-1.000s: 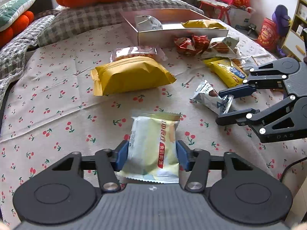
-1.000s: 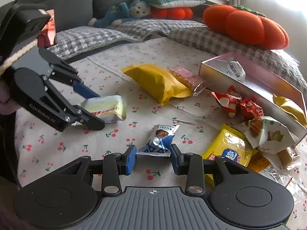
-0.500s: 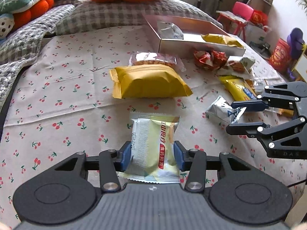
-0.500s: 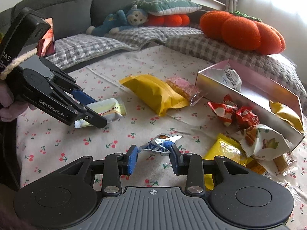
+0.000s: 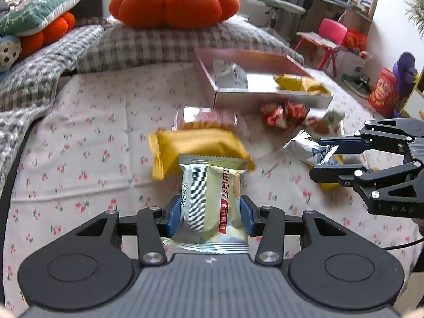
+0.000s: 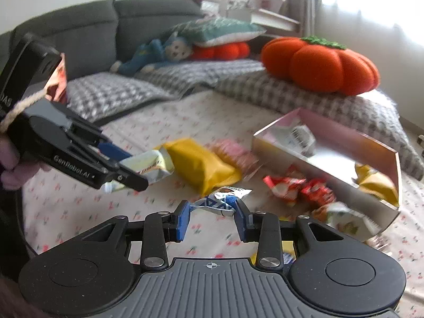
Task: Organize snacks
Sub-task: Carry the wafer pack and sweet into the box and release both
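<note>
My left gripper (image 5: 210, 218) is shut on a pale green snack packet (image 5: 212, 201) and holds it above the cherry-print cloth; both show in the right wrist view, gripper (image 6: 127, 169) and packet (image 6: 148, 165). My right gripper (image 6: 212, 218) is shut on a silver-and-blue snack packet (image 6: 225, 202), lifted off the cloth; it shows in the left wrist view (image 5: 324, 163) with its packet (image 5: 304, 148). A silver open box (image 5: 265, 98) at the back holds a white packet (image 5: 230, 75) and a yellow packet (image 5: 299, 83).
A large yellow packet (image 5: 196, 145), a pink-wrapped snack (image 5: 204, 118), red wrapped snacks (image 5: 283, 111) and more packets (image 6: 344, 220) lie on the cloth before the box. Checked blankets (image 5: 148, 45), an orange pumpkin cushion (image 5: 175, 2) and soft toys (image 6: 156, 53) lie behind.
Both grippers have lifted their packets off the cloth and risen. The view has tilted up toward the box and the cushions.
</note>
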The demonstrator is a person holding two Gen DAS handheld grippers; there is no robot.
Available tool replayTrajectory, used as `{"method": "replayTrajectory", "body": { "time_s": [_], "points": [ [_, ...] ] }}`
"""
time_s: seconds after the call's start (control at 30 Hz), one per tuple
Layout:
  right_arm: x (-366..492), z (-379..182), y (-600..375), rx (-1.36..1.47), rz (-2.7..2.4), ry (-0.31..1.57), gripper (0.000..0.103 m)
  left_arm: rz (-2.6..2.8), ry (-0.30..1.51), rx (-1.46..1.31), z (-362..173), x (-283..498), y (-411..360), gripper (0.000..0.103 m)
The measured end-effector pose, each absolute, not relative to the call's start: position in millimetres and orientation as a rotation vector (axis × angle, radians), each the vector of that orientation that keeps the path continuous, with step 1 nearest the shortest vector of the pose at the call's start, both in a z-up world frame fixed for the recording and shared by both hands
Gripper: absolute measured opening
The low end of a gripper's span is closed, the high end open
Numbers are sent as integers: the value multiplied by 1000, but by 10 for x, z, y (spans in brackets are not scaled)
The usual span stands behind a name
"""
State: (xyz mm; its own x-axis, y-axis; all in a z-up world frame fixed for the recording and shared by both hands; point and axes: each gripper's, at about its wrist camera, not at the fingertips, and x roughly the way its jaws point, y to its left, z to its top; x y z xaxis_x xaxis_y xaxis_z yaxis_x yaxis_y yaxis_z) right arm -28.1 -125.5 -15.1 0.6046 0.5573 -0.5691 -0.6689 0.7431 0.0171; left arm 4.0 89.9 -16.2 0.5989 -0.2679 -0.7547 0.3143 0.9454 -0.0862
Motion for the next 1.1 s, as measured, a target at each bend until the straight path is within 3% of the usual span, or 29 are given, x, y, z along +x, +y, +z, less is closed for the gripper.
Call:
{"method": "replayTrajectory", "body": {
  "time_s": [0.5,1.1],
  "points": [
    [325,111,-1794,-26,517,547,35,-348,813,0,70,604,458,43],
    [977,-111,-2394,350,382,683,35,-378,809,-101,-43,1327,-92,43]
  ]
}}
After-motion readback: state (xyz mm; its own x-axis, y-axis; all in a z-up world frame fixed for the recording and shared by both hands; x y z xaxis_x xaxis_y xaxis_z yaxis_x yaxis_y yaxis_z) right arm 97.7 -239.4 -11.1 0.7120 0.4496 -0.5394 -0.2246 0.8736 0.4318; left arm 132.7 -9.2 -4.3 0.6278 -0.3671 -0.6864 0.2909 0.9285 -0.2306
